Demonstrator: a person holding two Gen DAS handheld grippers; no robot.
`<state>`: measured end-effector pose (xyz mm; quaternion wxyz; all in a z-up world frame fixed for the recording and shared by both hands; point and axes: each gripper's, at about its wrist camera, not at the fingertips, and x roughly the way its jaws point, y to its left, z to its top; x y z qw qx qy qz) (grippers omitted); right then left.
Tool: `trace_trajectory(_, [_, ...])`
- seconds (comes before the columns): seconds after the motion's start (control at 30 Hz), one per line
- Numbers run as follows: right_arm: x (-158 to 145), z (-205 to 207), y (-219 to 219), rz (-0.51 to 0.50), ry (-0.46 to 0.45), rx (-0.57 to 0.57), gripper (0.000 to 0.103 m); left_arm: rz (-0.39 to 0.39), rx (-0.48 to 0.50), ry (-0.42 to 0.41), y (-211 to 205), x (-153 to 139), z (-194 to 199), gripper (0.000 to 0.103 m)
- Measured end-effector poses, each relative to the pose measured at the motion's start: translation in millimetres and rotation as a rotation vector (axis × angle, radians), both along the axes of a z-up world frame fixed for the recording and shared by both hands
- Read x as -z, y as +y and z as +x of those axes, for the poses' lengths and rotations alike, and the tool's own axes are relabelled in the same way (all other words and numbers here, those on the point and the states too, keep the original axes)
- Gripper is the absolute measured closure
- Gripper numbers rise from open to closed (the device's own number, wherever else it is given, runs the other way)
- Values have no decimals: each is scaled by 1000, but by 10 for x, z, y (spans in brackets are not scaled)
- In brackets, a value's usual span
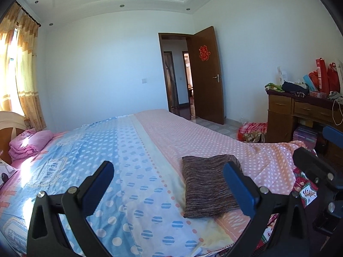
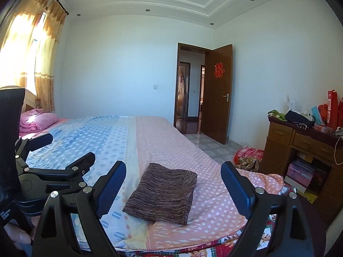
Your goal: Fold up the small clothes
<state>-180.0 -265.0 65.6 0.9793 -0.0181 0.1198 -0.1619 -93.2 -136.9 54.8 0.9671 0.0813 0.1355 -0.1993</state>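
Note:
A small brown knitted garment (image 1: pixel 209 184) lies folded into a neat rectangle on the pink dotted part of the bedspread (image 1: pixel 193 132), near the bed's front edge. It also shows in the right wrist view (image 2: pixel 163 192). My left gripper (image 1: pixel 169 184) is open and empty, held above the bed just left of the garment. My right gripper (image 2: pixel 173 186) is open and empty, with the garment lying between and beyond its fingers. The left gripper also shows in the right wrist view (image 2: pixel 64 150) at the left, and part of the right gripper appears in the left wrist view (image 1: pixel 317 171) at the right.
A folded pink blanket (image 1: pixel 30 143) lies by the headboard at the far left. A wooden desk (image 2: pixel 300 145) with bags and clutter stands at the right. A red bundle (image 2: pixel 248 154) lies on the tiled floor. The brown door (image 2: pixel 216 94) stands open.

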Motion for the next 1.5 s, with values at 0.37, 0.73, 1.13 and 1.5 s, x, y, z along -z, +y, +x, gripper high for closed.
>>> trace_trajectory(0.37, [45, -7, -91, 26, 4, 4, 12, 0, -2, 11, 1, 0, 5, 0])
trace_trajectory(0.73, [73, -4, -176, 58, 15, 12, 12, 11, -4, 12, -24, -8, 6, 0])
trace_trajectory(1.13, [79, -10, -223, 65, 16, 14, 12, 16, 0, 18, -21, -2, 24, 0])
trace_trajectory(1.5, [90, -2, -232, 66, 18, 14, 12, 13, 2, 23, -13, 10, 28, 0])
